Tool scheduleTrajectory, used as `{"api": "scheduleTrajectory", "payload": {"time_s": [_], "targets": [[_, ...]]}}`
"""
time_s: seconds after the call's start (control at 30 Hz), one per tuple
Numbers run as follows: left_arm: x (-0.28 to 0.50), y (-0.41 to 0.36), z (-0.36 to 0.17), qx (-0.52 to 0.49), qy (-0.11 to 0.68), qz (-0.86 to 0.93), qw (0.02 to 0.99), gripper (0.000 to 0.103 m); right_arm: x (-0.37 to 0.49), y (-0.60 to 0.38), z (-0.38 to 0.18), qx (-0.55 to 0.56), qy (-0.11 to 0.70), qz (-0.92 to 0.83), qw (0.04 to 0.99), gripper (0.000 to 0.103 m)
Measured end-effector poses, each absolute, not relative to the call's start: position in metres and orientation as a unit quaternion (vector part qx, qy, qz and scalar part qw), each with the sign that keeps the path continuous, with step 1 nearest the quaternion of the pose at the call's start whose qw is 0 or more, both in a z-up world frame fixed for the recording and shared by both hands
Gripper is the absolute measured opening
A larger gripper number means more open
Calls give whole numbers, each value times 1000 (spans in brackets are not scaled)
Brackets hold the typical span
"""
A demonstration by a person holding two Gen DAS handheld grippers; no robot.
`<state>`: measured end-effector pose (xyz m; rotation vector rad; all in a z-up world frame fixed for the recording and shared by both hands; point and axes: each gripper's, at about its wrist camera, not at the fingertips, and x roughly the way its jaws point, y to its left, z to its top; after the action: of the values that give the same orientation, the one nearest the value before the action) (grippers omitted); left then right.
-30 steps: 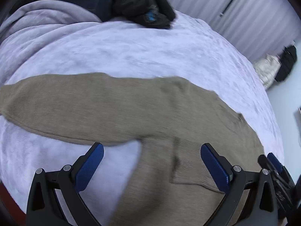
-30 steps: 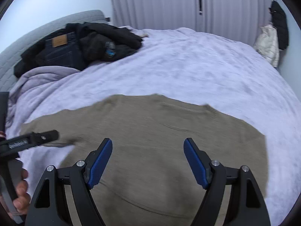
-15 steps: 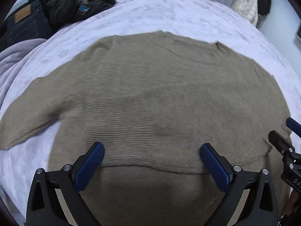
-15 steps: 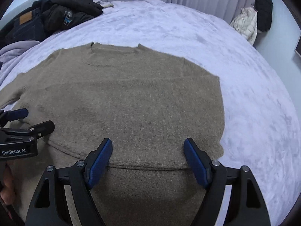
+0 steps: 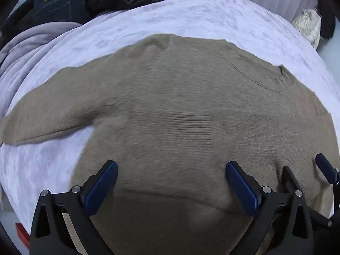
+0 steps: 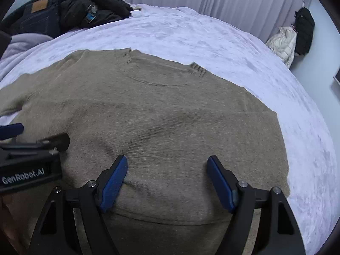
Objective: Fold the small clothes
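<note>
Two grippers hover over the tan sweater spread on the lilac bed: left gripper and right gripper both released, fabric at twelve o'clock. "GenRobot.AI" reads at nine o'clock.

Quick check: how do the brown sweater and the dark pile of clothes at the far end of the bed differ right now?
The brown sweater lies spread flat, one layer, near the open left gripper and open right gripper; the dark pile is heaped and crumpled at the far end. The sweater is one tan knit; the pile mixes jeans and black garments. Both rest on the lilac bedspread.
</note>
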<state>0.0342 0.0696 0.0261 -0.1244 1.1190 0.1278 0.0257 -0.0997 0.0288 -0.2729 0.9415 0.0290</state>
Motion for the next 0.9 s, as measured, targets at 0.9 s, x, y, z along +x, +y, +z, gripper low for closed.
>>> {"api": "scheduleTrajectory", "payload": {"time_s": [0.9], "targets": [[11,431,9,-313,453,243,799,102,35,-29,40,-54,469,57,880,82]]}}
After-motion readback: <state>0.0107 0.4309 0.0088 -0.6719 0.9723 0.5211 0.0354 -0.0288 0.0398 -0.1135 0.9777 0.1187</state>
